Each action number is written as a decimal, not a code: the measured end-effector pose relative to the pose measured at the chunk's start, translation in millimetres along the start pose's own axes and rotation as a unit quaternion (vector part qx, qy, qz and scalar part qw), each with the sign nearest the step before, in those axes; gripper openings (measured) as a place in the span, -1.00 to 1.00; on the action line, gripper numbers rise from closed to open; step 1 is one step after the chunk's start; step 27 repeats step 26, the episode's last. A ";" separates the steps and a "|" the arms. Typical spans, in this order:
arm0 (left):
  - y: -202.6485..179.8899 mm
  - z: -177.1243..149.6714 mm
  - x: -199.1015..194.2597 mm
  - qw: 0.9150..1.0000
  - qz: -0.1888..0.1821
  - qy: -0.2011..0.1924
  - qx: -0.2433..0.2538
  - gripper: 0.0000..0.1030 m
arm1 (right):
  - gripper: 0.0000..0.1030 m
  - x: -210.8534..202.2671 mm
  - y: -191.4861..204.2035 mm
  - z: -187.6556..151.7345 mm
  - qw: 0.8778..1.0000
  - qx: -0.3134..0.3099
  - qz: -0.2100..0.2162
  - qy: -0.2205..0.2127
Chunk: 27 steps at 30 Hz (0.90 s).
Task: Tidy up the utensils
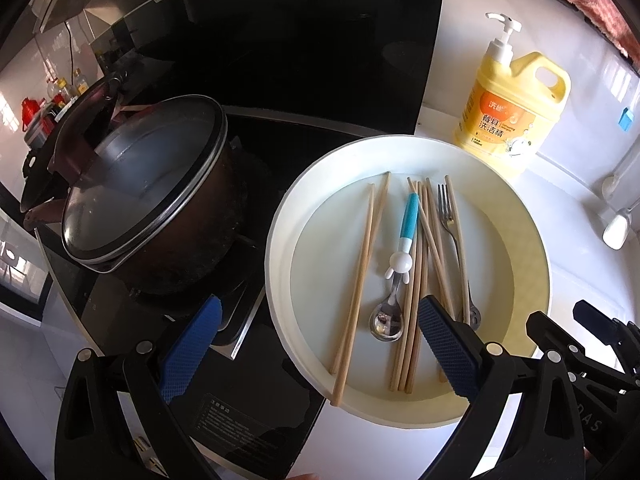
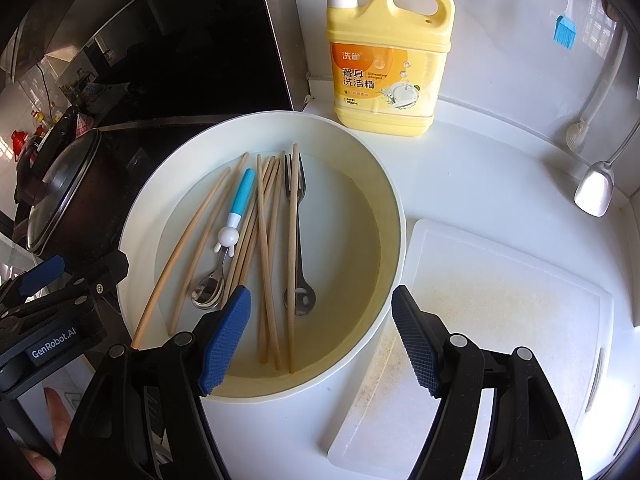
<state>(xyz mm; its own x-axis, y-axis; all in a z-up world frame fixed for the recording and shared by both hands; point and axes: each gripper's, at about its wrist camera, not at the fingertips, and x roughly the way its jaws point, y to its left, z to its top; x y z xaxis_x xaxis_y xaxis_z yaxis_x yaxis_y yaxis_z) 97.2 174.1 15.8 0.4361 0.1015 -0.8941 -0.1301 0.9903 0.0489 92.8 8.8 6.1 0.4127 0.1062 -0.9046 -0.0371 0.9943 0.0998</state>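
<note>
A white round basin [image 1: 280, 216] [image 2: 394, 216] on the counter holds several wooden chopsticks [image 1: 362, 256] [image 2: 264, 240], a spoon with a blue and white handle [image 1: 408, 220] [image 2: 242, 196] and a metal fork [image 1: 446, 212] [image 2: 298, 248]. My left gripper [image 1: 320, 340] is open above the basin's near left rim, empty. My right gripper [image 2: 320, 340] is open above the basin's near right rim, empty. The left gripper also shows at the left edge of the right wrist view [image 2: 60, 292].
A lidded dark pot [image 1: 148, 196] [image 2: 60, 196] sits on the black stove left of the basin. A yellow dish soap bottle [image 1: 512, 116] [image 2: 388, 60] stands behind it. A white cutting board [image 2: 500, 320] lies to the right. A ladle [image 2: 596, 188] and blue brush [image 2: 564, 28] hang by the wall.
</note>
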 end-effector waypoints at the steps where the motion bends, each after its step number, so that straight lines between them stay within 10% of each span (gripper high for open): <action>1: 0.5 0.1 0.4 1.000 -0.001 0.002 -0.001 0.88 | 0.35 0.1 0.1 -0.2 1.000 0.000 0.000 0.000; 27: 0.1 0.7 1.2 1.000 -0.004 0.009 -0.004 0.88 | 0.35 1.0 6.6 -3.0 1.000 -0.002 -0.001 0.003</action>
